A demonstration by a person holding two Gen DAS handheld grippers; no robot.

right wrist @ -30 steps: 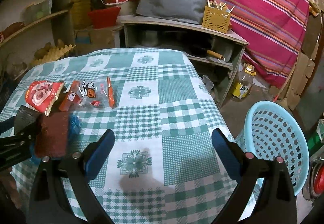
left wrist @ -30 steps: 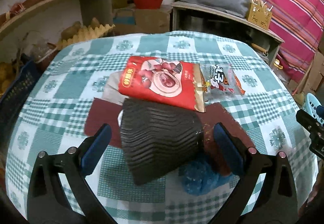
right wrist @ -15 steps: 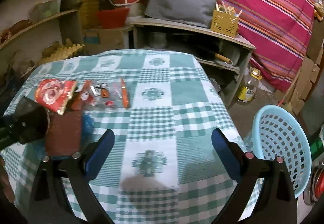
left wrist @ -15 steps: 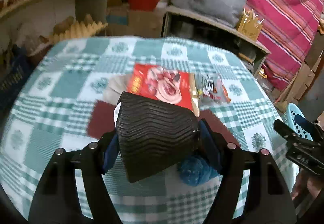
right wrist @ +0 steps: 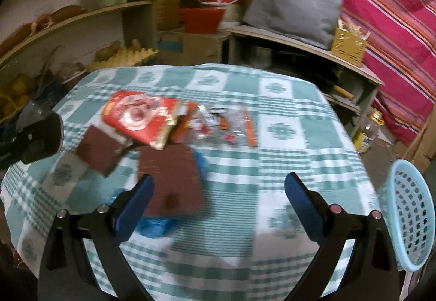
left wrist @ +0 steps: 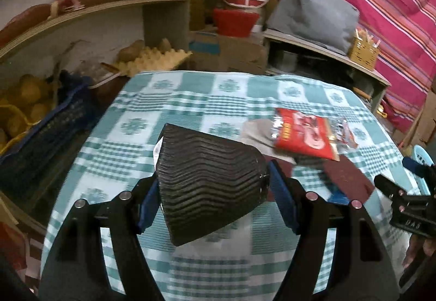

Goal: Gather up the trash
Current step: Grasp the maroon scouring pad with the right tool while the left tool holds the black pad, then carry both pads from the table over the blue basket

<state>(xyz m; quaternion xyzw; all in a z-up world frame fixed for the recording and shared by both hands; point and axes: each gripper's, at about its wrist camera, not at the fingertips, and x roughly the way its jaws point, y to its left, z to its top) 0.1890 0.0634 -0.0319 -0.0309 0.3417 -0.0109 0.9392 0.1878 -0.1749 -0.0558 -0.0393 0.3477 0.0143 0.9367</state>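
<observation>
Black ribbed cup stack [left wrist: 209,181] sits clamped in the left claw [left wrist: 212,192], lifted above the checked bench [left wrist: 174,99] near its left edge. The right claw [right wrist: 218,200] gapes wide and empty over brown sheets [right wrist: 171,178]; a red wrapper [right wrist: 139,115] lies mid-bench.

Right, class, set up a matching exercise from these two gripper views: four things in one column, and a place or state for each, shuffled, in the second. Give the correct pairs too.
Things
1. black ribbed stack
2. red snack packet
3. light blue basket
4. right gripper

Places or states
A. open, nothing between its pads
B. beside the table, off its right edge
C. clamped in the left gripper
D. lying flat on the checked tablecloth

Pairs: 1-C, 2-D, 3-B, 4-A
</observation>
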